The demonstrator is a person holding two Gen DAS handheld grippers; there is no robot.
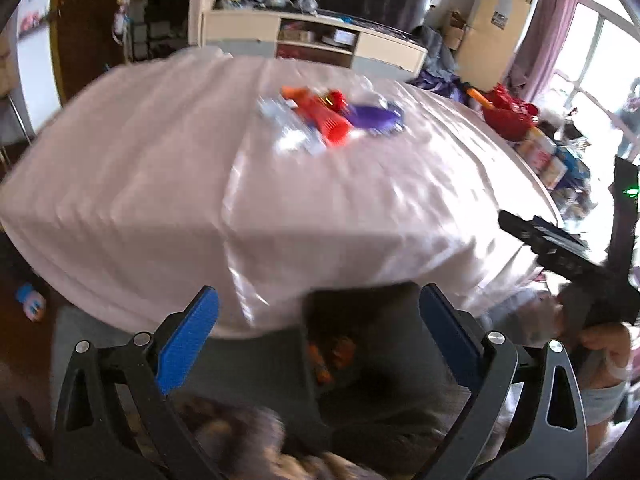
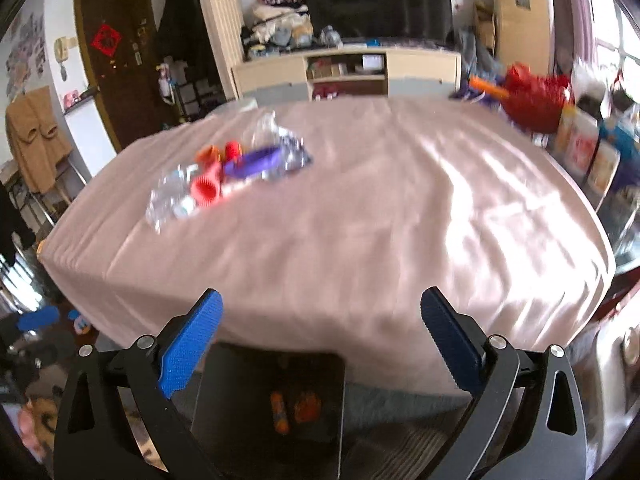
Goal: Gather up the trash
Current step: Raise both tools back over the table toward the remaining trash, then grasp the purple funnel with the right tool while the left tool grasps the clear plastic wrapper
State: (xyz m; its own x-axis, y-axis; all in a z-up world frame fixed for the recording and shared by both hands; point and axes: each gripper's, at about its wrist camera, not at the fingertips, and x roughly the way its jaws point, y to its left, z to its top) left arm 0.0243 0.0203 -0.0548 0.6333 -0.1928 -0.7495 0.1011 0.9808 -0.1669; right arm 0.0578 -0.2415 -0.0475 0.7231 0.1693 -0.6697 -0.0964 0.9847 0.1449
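A small heap of trash lies on a pink-clothed table (image 1: 160,184) (image 2: 360,220): a red ribbed piece (image 1: 334,128) (image 2: 206,190), a purple piece (image 1: 374,118) (image 2: 252,162), an orange bit (image 1: 294,92) (image 2: 206,154) and crumpled clear wrappers (image 1: 288,124) (image 2: 170,198). A dark bin (image 1: 372,344) (image 2: 268,400) stands on the floor below the table's near edge, with orange bits (image 1: 330,356) (image 2: 294,406) inside. My left gripper (image 1: 318,340) is open and empty above the bin. My right gripper (image 2: 320,340) is open and empty above the bin; it also shows at the right of the left wrist view (image 1: 552,248).
A TV cabinet (image 2: 348,70) and dark TV (image 2: 378,6) stand behind the table. A red basket (image 1: 510,116) (image 2: 534,98) and boxes crowd the table's right side. A brown door (image 2: 114,60) is at the far left. Blue slippers (image 2: 38,318) lie on the floor.
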